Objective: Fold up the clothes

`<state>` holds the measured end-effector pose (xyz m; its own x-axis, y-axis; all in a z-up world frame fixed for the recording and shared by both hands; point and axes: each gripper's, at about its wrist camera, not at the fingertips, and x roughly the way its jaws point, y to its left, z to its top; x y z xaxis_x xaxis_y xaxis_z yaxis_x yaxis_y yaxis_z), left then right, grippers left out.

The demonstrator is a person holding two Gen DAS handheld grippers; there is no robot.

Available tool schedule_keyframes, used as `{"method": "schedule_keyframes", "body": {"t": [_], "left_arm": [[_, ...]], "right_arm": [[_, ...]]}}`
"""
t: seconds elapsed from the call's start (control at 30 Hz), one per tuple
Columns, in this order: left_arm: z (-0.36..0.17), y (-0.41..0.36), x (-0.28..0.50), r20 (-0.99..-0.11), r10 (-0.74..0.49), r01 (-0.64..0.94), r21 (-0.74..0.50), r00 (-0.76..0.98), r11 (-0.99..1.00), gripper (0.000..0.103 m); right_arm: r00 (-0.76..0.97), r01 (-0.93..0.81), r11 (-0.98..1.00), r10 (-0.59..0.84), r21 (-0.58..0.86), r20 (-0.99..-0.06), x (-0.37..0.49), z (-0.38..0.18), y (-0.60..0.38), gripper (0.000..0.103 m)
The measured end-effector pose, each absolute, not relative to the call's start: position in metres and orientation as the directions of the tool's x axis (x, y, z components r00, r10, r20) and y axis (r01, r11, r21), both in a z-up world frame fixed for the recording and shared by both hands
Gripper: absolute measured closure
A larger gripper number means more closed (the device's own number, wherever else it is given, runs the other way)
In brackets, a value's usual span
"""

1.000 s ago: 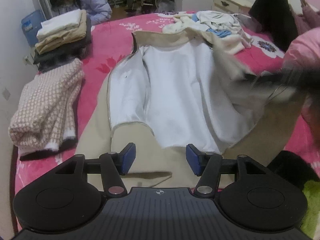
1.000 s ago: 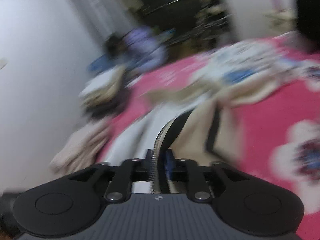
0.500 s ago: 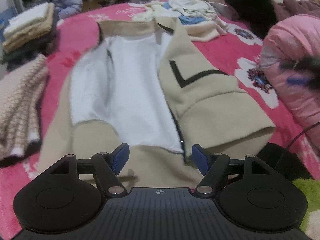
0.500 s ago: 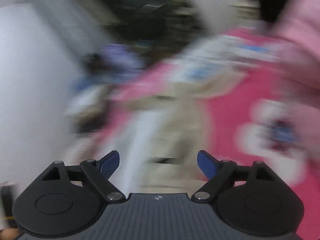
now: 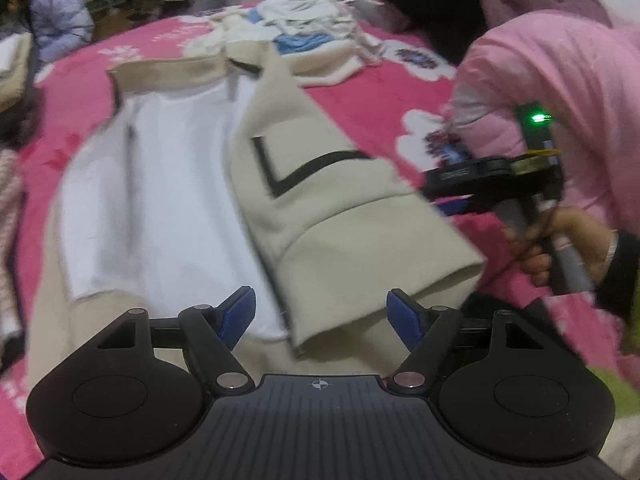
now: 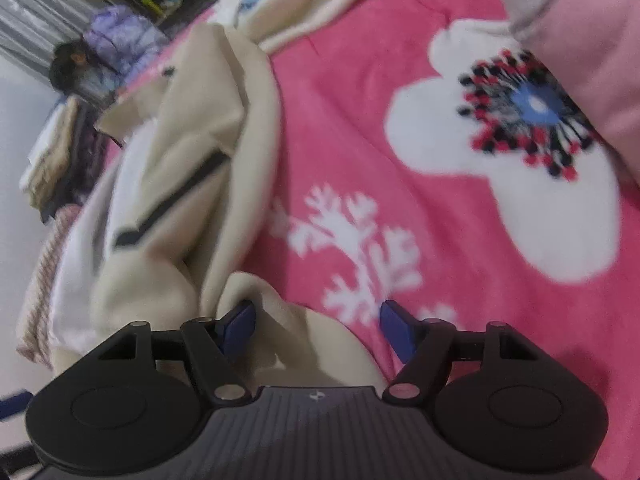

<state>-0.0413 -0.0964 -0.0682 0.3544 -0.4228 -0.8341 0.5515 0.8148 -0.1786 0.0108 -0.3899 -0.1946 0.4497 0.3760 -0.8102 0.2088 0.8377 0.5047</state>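
Observation:
A beige jacket (image 5: 332,208) with a white lining (image 5: 160,200) lies open on the pink bed. Its right panel, with a black angled stripe (image 5: 296,172), is folded over the lining. My left gripper (image 5: 320,314) is open and empty, above the jacket's lower hem. My right gripper (image 6: 318,326) is open and empty, low over the jacket's right edge (image 6: 240,184), with beige cloth bunched by its left finger. The right gripper also shows in the left wrist view (image 5: 452,200), held in a hand at the jacket's right side.
The pink flowered blanket (image 6: 440,160) covers the bed. A heap of white and blue clothes (image 5: 304,28) lies beyond the collar. Folded clothes (image 6: 56,152) are stacked at the left. A person in pink (image 5: 560,100) sits at the right; another in purple (image 5: 56,12) at the far left.
My right gripper let go of the jacket's zipper edge after laying the right panel over the lining, then swung down to the jacket's right side. My left gripper shifted rightward along the hem.

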Motion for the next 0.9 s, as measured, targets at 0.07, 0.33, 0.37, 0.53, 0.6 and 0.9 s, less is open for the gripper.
{"method": "schedule_keyframes", "body": {"t": [0.07,0.33,0.37,0.53,0.6,0.9], "left_arm": [[-0.072,-0.108,-0.034,-0.834,-0.442,0.555,-0.207,0.331,0.806,0.030],[-0.102,-0.160,-0.005,-0.879,-0.382,0.584,-0.156,0.287,0.797,0.030],[-0.113,-0.166,-0.001,-0.903,-0.330,0.580,-0.119,0.274,0.806,0.030],[-0.154,-0.168,0.009,-0.960,-0.201,0.521,-0.072,0.196,0.851,0.030],[-0.158,-0.162,0.011,-0.960,-0.212,0.499,-0.096,0.180,0.861,0.030],[-0.160,-0.157,0.010,-0.959,-0.215,0.498,-0.097,0.184,0.862,0.029]], "right_arm": [[0.417,0.182,0.841,0.403,0.509,-0.815,0.019,-0.198,-0.385,0.031],[0.286,-0.026,0.862,0.492,0.507,-0.822,0.004,-0.191,-0.336,0.074],[0.292,-0.067,0.884,0.460,0.462,-0.839,0.001,-0.188,-0.327,0.077],[0.396,-0.014,0.957,0.271,0.289,-0.878,-0.013,-0.167,-0.343,0.090],[0.448,0.005,0.978,0.184,0.209,-0.875,-0.014,-0.152,-0.354,0.090],[0.675,0.068,0.989,-0.144,-0.134,-0.723,0.010,-0.079,-0.377,0.092]]}}
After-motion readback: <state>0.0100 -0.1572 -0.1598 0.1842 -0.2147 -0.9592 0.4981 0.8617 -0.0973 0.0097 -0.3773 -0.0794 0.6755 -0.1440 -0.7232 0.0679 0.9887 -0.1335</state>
